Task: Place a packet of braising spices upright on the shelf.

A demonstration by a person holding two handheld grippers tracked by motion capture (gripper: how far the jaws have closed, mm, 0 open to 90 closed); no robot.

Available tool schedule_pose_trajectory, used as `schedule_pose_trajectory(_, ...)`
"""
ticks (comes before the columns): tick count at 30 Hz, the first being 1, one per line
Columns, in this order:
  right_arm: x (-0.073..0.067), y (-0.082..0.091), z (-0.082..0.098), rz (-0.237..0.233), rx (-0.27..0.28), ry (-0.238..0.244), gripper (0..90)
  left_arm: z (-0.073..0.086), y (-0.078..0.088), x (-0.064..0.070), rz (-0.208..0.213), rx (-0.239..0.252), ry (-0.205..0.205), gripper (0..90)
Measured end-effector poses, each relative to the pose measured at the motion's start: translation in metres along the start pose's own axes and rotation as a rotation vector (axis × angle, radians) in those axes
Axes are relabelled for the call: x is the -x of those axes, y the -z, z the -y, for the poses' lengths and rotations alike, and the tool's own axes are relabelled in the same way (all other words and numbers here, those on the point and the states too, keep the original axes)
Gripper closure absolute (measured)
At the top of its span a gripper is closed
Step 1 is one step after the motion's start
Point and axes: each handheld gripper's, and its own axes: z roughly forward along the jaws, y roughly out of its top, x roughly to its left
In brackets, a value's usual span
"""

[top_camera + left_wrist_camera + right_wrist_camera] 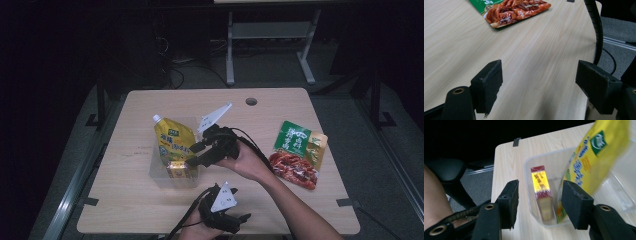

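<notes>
My right gripper (196, 154) hangs half open and empty beside the clear bin (159, 176) holding the yellow pouch (173, 140).

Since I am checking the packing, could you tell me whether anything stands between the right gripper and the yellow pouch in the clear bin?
Nothing visible does. The right gripper is open at the clear bin, the yellow pouch just beyond one jaw. The small yellow box stands beside the pouch, not in front.
</notes>
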Motion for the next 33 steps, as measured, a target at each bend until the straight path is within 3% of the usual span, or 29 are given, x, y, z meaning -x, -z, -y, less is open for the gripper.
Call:
schedule_pose_trajectory(8, 0.003, 0.032, 0.021, 0.045, 0.011, -0.049, 44.5, -0.005, 0.002, -0.005, -0.012, -0.007, -0.035, 23.6)
schedule_pose_trajectory(15, 0.011, 0.062, 0.046, 0.108, 0.027, -0.102, 42.1, -0.009, 0.001, -0.01, -0.012, 0.004, -0.013, 26.8)
schedule_pose_trajectory(22, 0.018, 0.089, 0.064, 0.164, 0.047, -0.169, 36.4, -0.015, -0.009, -0.014, 0.013, 0.006, -0.005, 33.4)
schedule_pose_trajectory(33, 0.033, 0.127, 0.097, 0.264, 0.081, -0.229, 30.1, -0.031, -0.025, -0.026, 0.03, 0.002, -0.001, 44.1)
